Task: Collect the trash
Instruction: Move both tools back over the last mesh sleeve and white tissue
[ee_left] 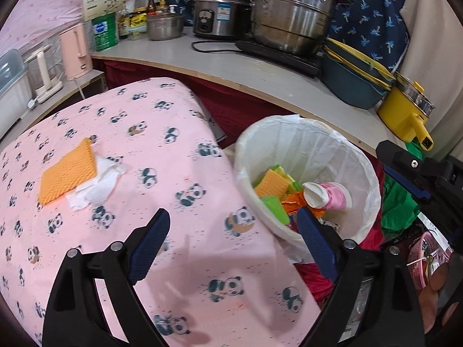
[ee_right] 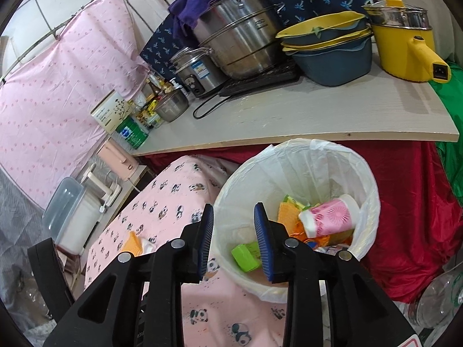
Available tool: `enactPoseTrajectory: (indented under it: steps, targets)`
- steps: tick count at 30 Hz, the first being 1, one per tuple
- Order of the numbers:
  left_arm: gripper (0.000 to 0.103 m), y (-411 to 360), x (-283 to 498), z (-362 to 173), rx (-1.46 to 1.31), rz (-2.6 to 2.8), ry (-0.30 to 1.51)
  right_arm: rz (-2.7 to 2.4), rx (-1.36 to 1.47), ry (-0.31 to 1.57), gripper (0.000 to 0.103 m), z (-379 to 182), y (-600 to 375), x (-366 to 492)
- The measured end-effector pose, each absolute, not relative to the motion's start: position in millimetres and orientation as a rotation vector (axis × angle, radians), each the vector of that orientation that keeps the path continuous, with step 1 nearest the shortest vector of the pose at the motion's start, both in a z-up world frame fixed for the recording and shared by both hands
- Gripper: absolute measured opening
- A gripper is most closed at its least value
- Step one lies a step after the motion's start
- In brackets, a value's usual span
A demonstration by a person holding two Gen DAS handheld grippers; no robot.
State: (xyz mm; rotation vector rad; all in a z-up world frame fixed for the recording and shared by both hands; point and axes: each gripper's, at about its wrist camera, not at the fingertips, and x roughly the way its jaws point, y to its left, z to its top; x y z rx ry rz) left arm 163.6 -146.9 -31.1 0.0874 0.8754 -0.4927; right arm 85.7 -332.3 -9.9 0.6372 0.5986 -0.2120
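Observation:
A white-lined trash bin (ee_left: pixel 356 156) (ee_right: pixel 292 162) stands beside the pink panda-print table (ee_left: pixel 162 173). It holds a pink paper cup (ee_left: pixel 330 195) (ee_right: pixel 332 217), orange and green sponges (ee_left: pixel 272 186) (ee_right: pixel 246 256) and wrappers. An orange sponge (ee_left: pixel 68 173) lies on a crumpled white tissue (ee_left: pixel 98 185) at the table's left; both also show small in the right wrist view (ee_right: pixel 133 243). My left gripper (ee_left: pixel 233 227) is open and empty over the table edge next to the bin. My right gripper (ee_right: pixel 233 234) is open and empty just above the bin's near rim.
A grey counter (ee_left: pixel 231 66) (ee_right: pixel 289 115) behind carries steel pots (ee_left: pixel 292 20), a rice cooker (ee_left: pixel 214 14), stacked blue-yellow basins (ee_left: pixel 353 78), a yellow pot (ee_left: pixel 405 110), bottles and a green can (ee_left: pixel 105 30). A pink kettle (ee_left: pixel 75 52) stands left. Red and green cloth lie around the bin.

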Motion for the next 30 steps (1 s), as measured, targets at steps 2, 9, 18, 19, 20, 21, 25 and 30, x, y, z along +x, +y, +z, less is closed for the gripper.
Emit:
enactPoseTrajectory:
  steps: [2, 9, 18, 19, 20, 21, 25, 30]
  targets:
    - [0.085, -135.7, 165.0, -31.5, 0.082, -0.471, 0.877, -0.197, 0.625, 0.607, 0.03, -9.1, -322.8, 89.0]
    - [0.085, -99.7, 173.4, -31.0, 0.054, -0.404, 0.874, -0.145, 0.592, 0.64, 0.03, -9.6, -288.3, 101.6]
    - [0.088, -49.8, 181.1, -29.4, 0.036, -0.314, 0.854, -0.081, 0.543, 0.677, 0.034, -9.2, -242.9, 118.0]
    - [0.089, -44.0, 182.1, -30.1, 0.036, -0.304, 0.853, -0.074, 0.537, 0.684, 0.034, -10.4, -237.5, 120.4]
    - [0.09, -37.5, 183.6, -31.1, 0.033, -0.294, 0.854, -0.067, 0.533, 0.691, 0.035, -11.7, -232.2, 122.8]
    - [0.092, -31.3, 185.0, -32.4, 0.03, -0.283, 0.857, -0.057, 0.529, 0.701, 0.035, -13.5, -226.4, 126.1]
    - [0.092, -4.0, 190.8, -39.3, 0.035, -0.235, 0.863, -0.023, 0.509, 0.732, 0.035, -21.0, -202.9, 138.2]
    - [0.093, 34.7, 202.6, -51.3, 0.008, -0.175, 0.896, 0.015, 0.5, 0.774, 0.037, -34.6, -176.3, 156.5]
